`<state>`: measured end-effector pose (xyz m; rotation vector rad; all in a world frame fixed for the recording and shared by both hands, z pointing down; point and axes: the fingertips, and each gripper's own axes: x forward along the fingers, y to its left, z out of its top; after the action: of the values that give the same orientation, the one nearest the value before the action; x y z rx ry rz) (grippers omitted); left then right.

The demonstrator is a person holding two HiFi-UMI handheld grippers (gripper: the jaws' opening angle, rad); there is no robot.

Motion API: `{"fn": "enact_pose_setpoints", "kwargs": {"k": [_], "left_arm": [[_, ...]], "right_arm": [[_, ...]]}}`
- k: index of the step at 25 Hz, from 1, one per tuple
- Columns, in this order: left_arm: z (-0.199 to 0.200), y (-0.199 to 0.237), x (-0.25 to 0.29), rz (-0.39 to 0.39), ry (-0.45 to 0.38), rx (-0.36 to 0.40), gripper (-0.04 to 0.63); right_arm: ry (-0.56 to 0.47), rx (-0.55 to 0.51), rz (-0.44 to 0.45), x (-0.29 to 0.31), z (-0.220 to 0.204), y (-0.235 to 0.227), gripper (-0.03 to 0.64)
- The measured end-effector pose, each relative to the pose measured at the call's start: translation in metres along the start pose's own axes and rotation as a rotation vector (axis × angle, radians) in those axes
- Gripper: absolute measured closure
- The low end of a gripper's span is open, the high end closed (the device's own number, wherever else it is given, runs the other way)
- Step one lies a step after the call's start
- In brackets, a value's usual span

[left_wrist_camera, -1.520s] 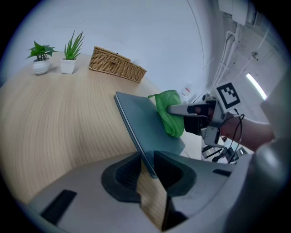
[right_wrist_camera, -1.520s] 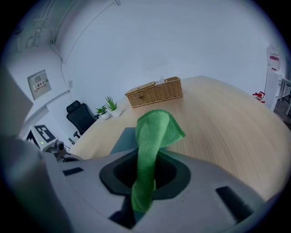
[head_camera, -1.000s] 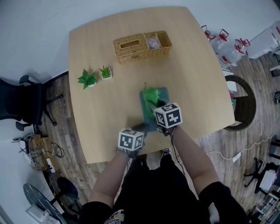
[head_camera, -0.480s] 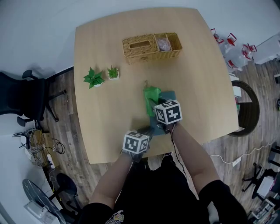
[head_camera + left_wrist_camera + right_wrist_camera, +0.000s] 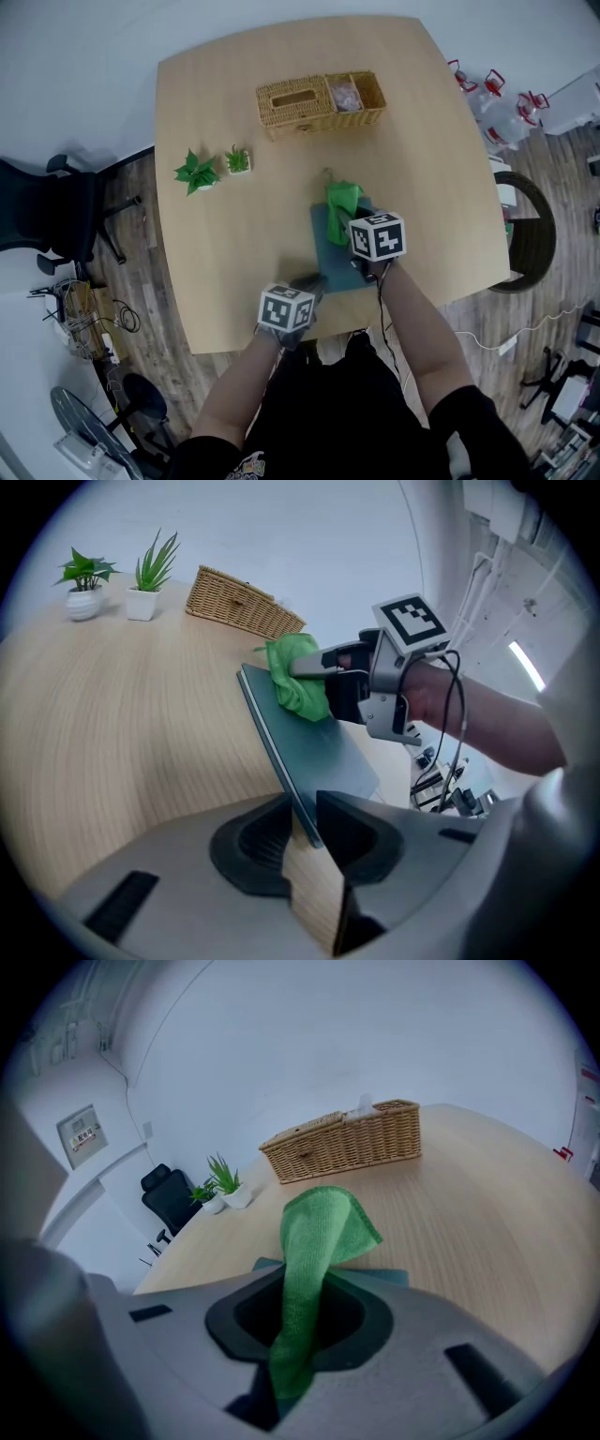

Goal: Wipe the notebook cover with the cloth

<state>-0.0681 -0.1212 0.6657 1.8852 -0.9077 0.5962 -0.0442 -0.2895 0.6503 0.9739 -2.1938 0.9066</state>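
I judge the wipe under way: my left fingers pinch the near corner of the notebook on the desk, my right fingers clamp the cloth at the cover's far end, with the nearer part left.

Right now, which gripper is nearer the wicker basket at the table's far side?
Right. The right gripper holds the green cloth over the notebook's far end, toward the wicker basket; the left gripper clamps the notebook's near edge, farther back.
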Motion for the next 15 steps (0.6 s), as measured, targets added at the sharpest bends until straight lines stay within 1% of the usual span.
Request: {"fn": "enact_pose_setpoints", "kwargs": {"k": [4, 15], "left_arm": [[0.0, 0.0, 0.0, -0.001, 0.0, -0.002, 0.517], [-0.001, 0.0, 0.001, 0.003, -0.003, 0.003, 0.517]], "right_arm": [[-0.016, 0.039, -0.027, -0.009, -0.001, -0.021, 0.552], [-0.044, 0.093, -0.098, -0.036, -0.006, -0.064, 0.552]]}}
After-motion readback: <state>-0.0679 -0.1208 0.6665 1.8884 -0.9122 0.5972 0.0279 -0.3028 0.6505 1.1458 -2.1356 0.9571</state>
